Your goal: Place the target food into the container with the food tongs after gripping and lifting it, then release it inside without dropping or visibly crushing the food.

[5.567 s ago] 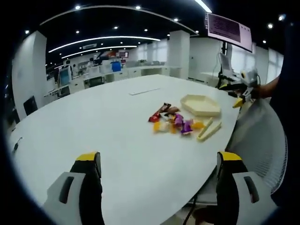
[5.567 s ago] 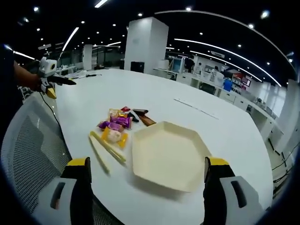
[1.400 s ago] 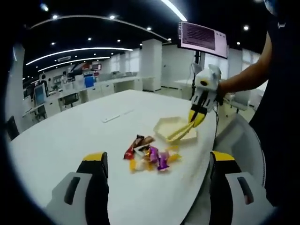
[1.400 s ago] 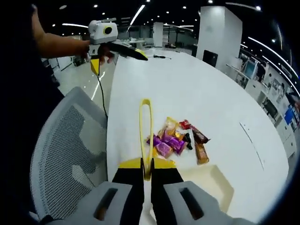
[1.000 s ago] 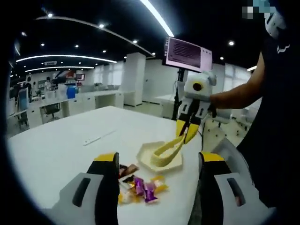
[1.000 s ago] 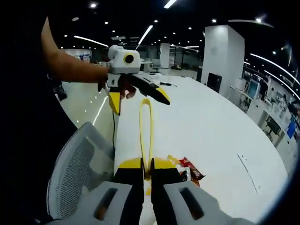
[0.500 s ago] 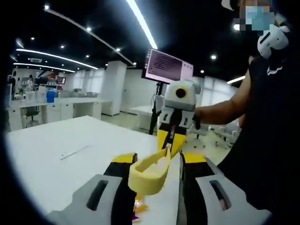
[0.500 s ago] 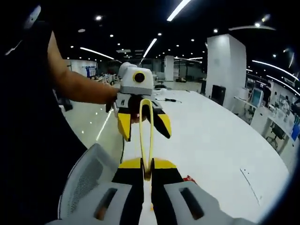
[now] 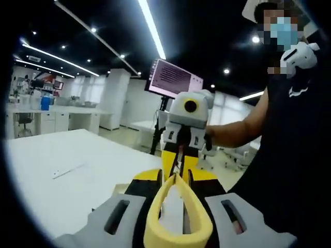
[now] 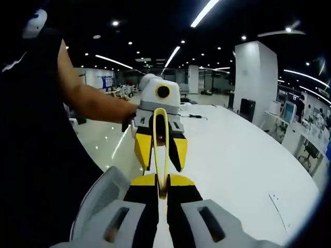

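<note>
The yellow food tongs [image 10: 155, 155] are held up in the air, with my right gripper [image 10: 163, 181] shut on their two arm tips. Their looped hinge end [image 9: 176, 217] lies between the jaws of my left gripper [image 9: 171, 178], which stand narrowed around it with a small gap showing, so it is open. In the right gripper view the left gripper [image 10: 160, 150] faces me, its yellow fingers [image 10: 142, 147] on either side of the loop. From the left gripper view the right gripper [image 9: 178, 165] points straight at me, a person's hand behind it.
The white table [image 9: 51, 155] [image 10: 232, 155] stretches below, with a thin white strip [image 9: 64, 170] lying on it. A grey mesh chair [image 10: 98, 201] stands at its edge. A monitor [image 9: 173, 77] on a stand is behind. The person's dark-clothed body sits close beside both grippers.
The two grippers have come nose to nose. The tongs' loop has slid in between the left jaws, which have narrowed. Both views have tilted up off the food pile.
</note>
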